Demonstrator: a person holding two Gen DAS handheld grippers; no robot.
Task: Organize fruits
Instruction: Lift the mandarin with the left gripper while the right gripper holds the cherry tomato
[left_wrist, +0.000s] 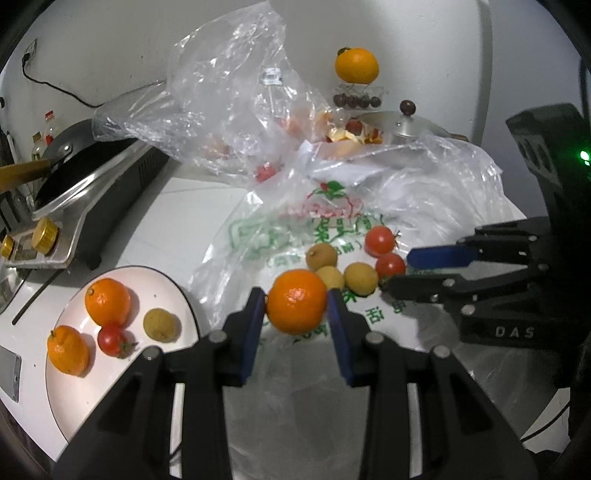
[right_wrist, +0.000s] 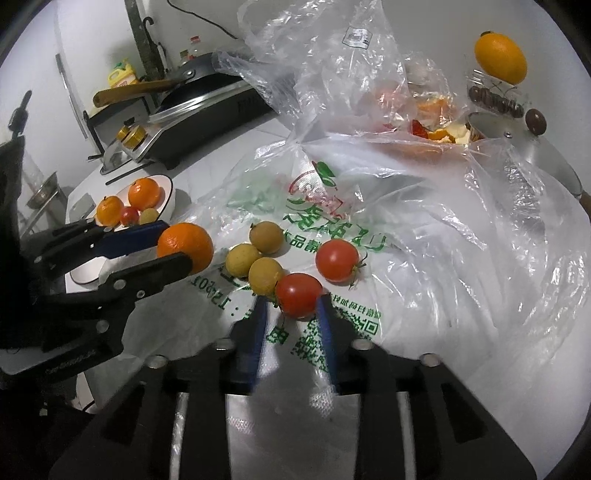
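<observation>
My left gripper (left_wrist: 296, 308) is shut on an orange (left_wrist: 296, 301), its blue pads pressing both sides just above the printed plastic bag (left_wrist: 295, 229). To its left a white plate (left_wrist: 155, 291) holds two oranges, a small tomato (left_wrist: 110, 339) and a longan (left_wrist: 161, 324). On the bag lie three longans (right_wrist: 266, 237) and two tomatoes. The nearer tomato (right_wrist: 298, 295) sits between the fingertips of my right gripper (right_wrist: 291, 314), which is open; a gap shows on the tomato's left side. The other tomato (right_wrist: 337, 260) lies just beyond it.
An induction cooker with a black pan (left_wrist: 92, 170) stands at the back left. A crumpled clear bag (left_wrist: 229, 92) with peels rises behind the fruit. Another orange (left_wrist: 357, 65) sits on a jar beside a metal pot lid (left_wrist: 406, 129). A phone (left_wrist: 9, 373) lies left of the plate.
</observation>
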